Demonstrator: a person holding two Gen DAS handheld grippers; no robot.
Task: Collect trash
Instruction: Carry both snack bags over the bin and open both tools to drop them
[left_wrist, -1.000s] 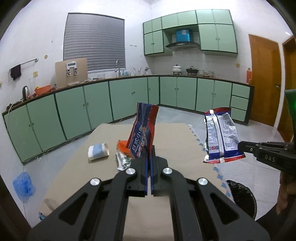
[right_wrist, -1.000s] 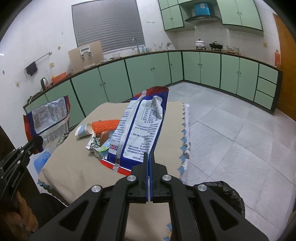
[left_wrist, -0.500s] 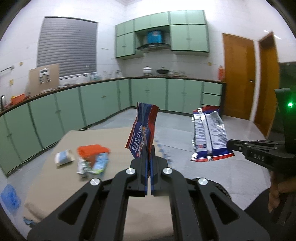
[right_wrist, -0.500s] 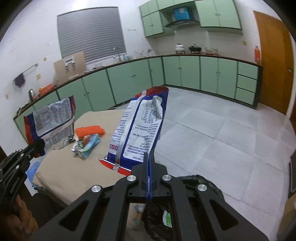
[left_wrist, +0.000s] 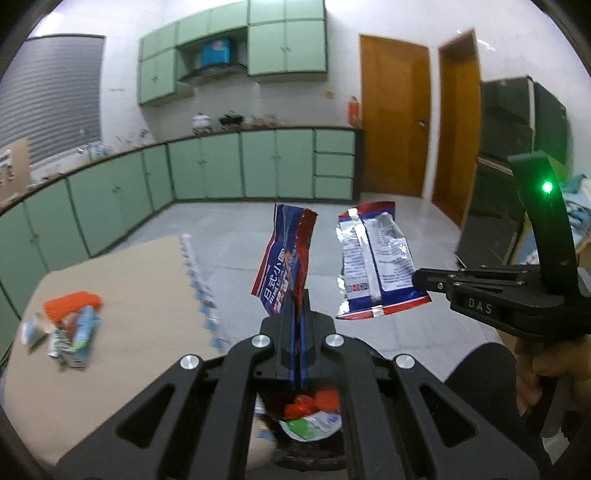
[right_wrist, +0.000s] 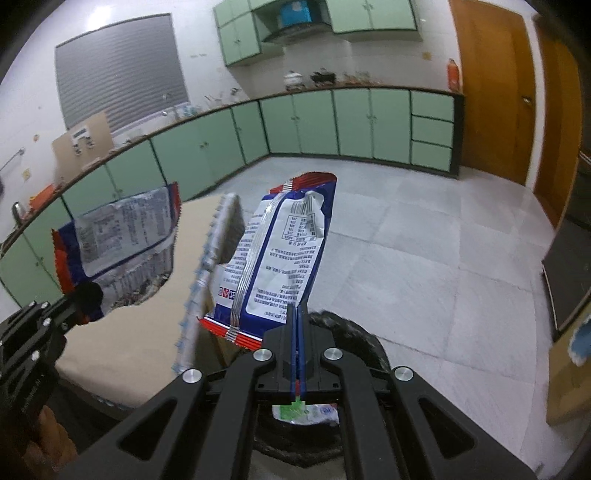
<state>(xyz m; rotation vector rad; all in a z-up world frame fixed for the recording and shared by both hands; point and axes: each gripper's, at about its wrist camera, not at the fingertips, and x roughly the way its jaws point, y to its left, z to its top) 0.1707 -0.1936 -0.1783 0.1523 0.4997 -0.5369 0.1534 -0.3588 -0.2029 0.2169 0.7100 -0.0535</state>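
Observation:
My left gripper is shut on a red and blue snack wrapper, held upright past the table's right edge, above a black trash bin that holds wrappers. My right gripper is shut on a white, blue and red snack bag, also above the bin. Each gripper shows in the other view: the right one with its bag, the left one with its wrapper. A pile of wrappers lies on the table.
The table has a tan cloth with a scalloped edge. Green kitchen cabinets line the far wall. Wooden doors stand at the right. The grey tiled floor spreads beyond the bin.
Both grippers have swung right, off the table and over the bin, each still holding its wrapper. The table and the wrapper pile have slid to the left of the views.

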